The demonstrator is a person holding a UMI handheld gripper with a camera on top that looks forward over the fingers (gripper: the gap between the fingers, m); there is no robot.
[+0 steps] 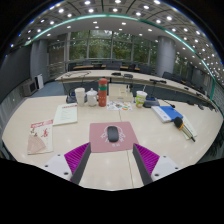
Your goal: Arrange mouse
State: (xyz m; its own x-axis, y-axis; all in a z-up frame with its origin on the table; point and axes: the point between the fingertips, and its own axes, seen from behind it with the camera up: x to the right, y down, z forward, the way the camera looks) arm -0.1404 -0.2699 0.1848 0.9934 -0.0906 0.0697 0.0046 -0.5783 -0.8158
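- The gripper [112, 160] is held above the near edge of the tabletop [30, 112], fingers spread wide; nothing is gripped.
- The mouse [112, 133] is seen lying on a pink mouse pad [98, 142], just ahead of the fingers, near the middle of the near edge.
- Cups [80, 96] and an orange bottle [102, 92] are ranged along the far edge.
- Papers [39, 139] are spread toward the left edge.

Dark mouse [112, 133] flat on pink mouse mat [100, 142], centred.
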